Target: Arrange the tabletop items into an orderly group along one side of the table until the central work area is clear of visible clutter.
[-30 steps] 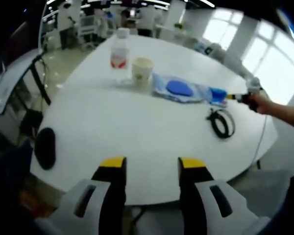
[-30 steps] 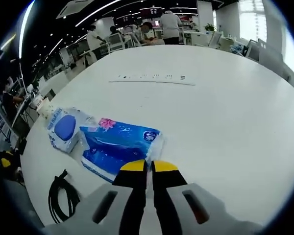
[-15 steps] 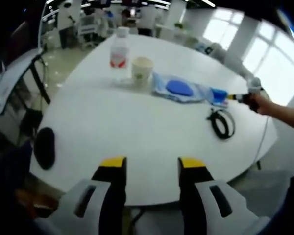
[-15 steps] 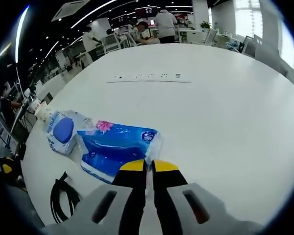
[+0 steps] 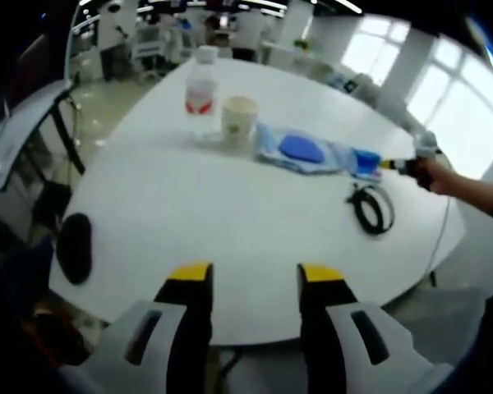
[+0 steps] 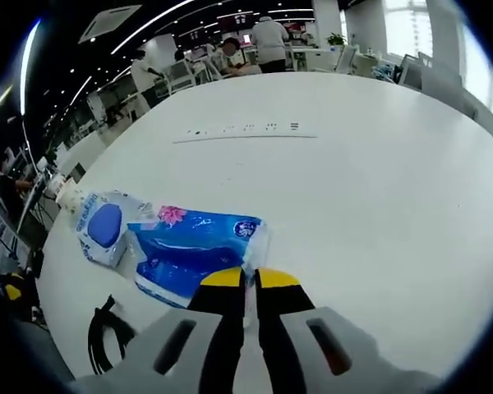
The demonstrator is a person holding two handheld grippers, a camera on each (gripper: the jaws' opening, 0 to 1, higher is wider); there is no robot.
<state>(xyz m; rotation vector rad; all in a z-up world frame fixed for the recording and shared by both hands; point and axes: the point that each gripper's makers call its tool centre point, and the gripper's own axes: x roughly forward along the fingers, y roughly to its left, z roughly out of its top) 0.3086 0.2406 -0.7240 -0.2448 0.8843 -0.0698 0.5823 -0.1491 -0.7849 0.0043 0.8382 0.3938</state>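
My right gripper [image 6: 246, 280] is shut on the near corner of a blue tissue pack [image 6: 189, 250] that lies flat on the white table [image 6: 378, 189]. Left of that pack lies a clear wipes pack with a blue round lid [image 6: 103, 228]. A coiled black cable [image 6: 107, 338] rests nearer the table edge. In the left gripper view a water bottle [image 5: 200, 92], a paper cup [image 5: 238, 120], the wipes pack [image 5: 298, 149] and the tissue pack [image 5: 363, 158] stand in a row, with the cable [image 5: 371, 207] in front. My left gripper [image 5: 246, 276] hangs open over the near edge, holding nothing.
A black oval object [image 5: 74, 246] lies at the table's left edge. A hand [image 5: 437, 174] holds the right gripper [image 5: 401, 164] at the tissue pack. A recessed socket strip [image 6: 246, 131] runs across the table. People and chairs stand far behind.
The right gripper view has shifted slightly while the jaws keep hold of the tissue pack's corner. The left gripper and the row of items look the same.
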